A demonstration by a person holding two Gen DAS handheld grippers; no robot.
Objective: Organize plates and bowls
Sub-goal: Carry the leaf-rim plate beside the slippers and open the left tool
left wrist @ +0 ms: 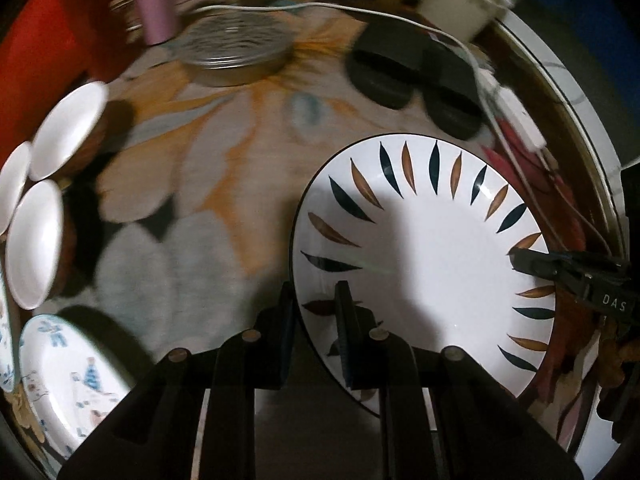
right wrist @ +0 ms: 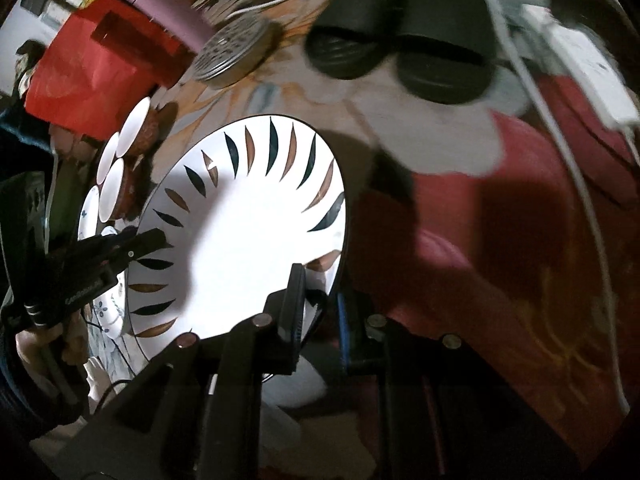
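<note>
Middle of the floral rug (left wrist: pixel 192 184) is bare, plenty of room there. Left edge is crowded with white bowls (left wrist: pixel 36 240) and a patterned plate (left wrist: pixel 68 380); far edge has a metal tin (left wrist: pixel 236 52), black slippers (left wrist: pixel 416 76), white cable (left wrist: pixel 480 80).

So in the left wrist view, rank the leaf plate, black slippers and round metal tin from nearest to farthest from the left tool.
1. Leaf plate, rim clamped in the left tool.
2. Black slippers, beyond the plate, upper right.
3. Round metal tin, top centre; close to the slippers' range.
</note>
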